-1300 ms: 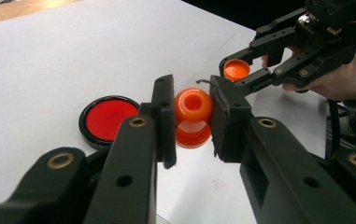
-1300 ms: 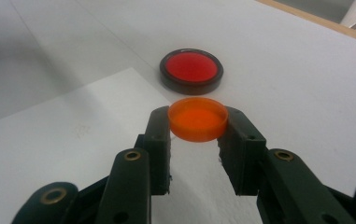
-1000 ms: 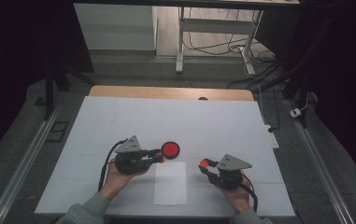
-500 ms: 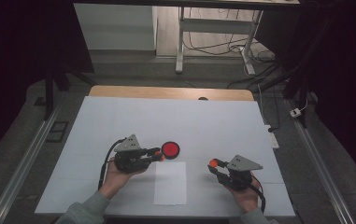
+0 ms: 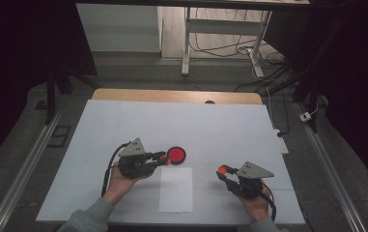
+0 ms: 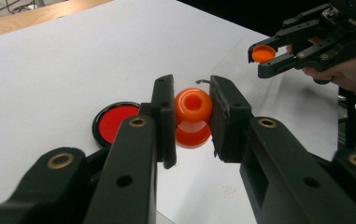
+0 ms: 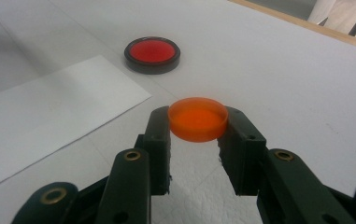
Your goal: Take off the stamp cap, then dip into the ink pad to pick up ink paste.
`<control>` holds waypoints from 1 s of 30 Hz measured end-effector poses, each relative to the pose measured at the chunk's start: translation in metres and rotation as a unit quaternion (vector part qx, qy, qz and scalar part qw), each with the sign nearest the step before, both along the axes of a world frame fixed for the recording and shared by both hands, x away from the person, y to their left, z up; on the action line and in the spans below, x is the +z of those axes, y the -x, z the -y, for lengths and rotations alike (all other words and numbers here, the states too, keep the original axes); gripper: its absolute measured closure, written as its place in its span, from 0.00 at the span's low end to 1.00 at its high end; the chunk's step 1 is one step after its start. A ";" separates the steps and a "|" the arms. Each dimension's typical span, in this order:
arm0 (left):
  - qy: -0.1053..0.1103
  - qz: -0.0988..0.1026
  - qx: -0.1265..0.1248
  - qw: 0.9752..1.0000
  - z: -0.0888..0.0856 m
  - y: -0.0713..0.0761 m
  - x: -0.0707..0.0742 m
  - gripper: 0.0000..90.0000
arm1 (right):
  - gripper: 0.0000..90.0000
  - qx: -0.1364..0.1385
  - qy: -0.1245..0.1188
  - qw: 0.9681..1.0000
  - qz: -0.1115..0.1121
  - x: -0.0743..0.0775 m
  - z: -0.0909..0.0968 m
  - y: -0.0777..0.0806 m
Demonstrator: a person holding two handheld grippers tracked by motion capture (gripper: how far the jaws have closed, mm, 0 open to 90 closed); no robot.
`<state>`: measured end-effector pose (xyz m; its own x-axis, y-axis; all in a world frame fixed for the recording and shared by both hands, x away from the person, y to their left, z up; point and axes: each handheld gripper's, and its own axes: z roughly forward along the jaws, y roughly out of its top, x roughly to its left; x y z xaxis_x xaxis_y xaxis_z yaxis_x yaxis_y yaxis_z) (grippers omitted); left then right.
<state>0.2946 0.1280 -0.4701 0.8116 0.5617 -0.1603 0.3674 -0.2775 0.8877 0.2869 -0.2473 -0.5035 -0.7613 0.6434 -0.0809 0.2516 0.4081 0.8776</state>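
Note:
My left gripper (image 5: 163, 158) (image 6: 193, 95) is shut on a small orange bottle (image 6: 193, 116) with an open mouth, held just above the white table. Just beyond it lies a red disc with a black rim (image 5: 176, 154) (image 6: 118, 122) (image 7: 152, 52). My right gripper (image 5: 222, 170) (image 7: 197, 122) is shut on a flat orange cap (image 7: 197, 118) (image 5: 222, 169) by its rim, to the right of the bottle and apart from it. In the left gripper view the right gripper (image 6: 265, 55) and its cap (image 6: 263, 52) hang at the upper right.
A white paper sheet (image 5: 176, 189) (image 7: 49, 112) lies between the two hands near the front edge. The white table cover (image 5: 196, 125) stretches back to a wooden strip (image 5: 172, 95). Metal rails run along both sides, and desk legs with cables stand behind.
My right gripper has shifted a little to the right with the orange cap in it. The left gripper and the red disc have stayed put.

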 end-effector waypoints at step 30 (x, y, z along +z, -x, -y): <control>-0.013 0.000 0.006 1.000 0.004 -0.025 0.004 0.80 | 0.72 -0.001 0.000 1.000 -0.005 -0.002 -0.003 -0.002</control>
